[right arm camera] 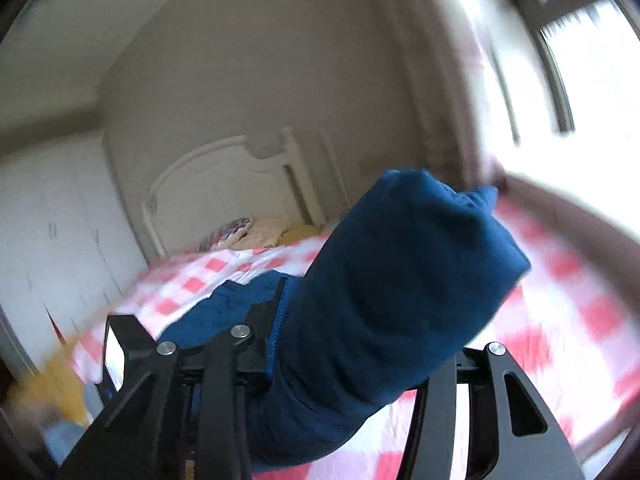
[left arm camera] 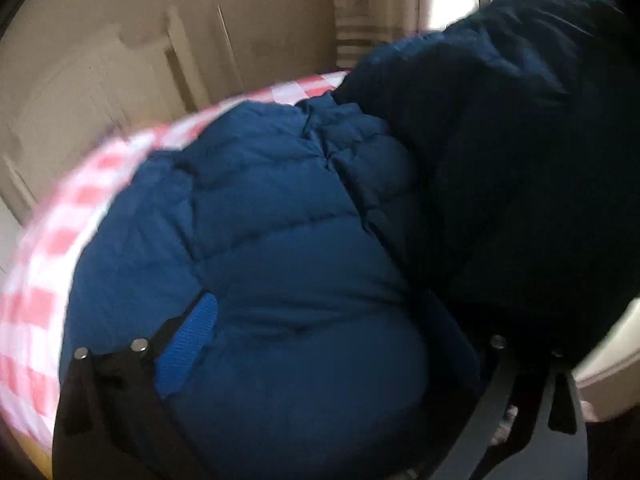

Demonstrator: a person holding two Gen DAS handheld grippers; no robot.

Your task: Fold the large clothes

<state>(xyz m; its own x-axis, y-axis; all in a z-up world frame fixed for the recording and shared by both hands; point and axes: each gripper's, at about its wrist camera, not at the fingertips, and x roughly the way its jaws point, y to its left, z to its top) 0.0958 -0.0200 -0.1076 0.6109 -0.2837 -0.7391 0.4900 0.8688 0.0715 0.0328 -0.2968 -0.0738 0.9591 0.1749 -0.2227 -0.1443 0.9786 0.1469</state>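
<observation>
Where it lies on the bed's one red-checked sheet, a single blue puffer jacket fills both views. The right gripper grips a raised fold; the left gripper has wide fingers straddling the jacket. One white headboard stands behind.

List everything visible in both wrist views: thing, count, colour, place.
puffer jacket: 1, blue, quilted, on the bed; one part raised in the right view
bedsheet: 1, red-and-white check, covering the bed under the jacket
headboard: 1, white, far end of the bed
pillows: count unclear, patterned and yellow, by the headboard
wardrobe: 1, white, left of the bed
window: 1, bright, right wall
left hand-held gripper: 1, black, jaws wide around jacket bulk
right hand-held gripper: 1, black, jacket fold between its fingers
</observation>
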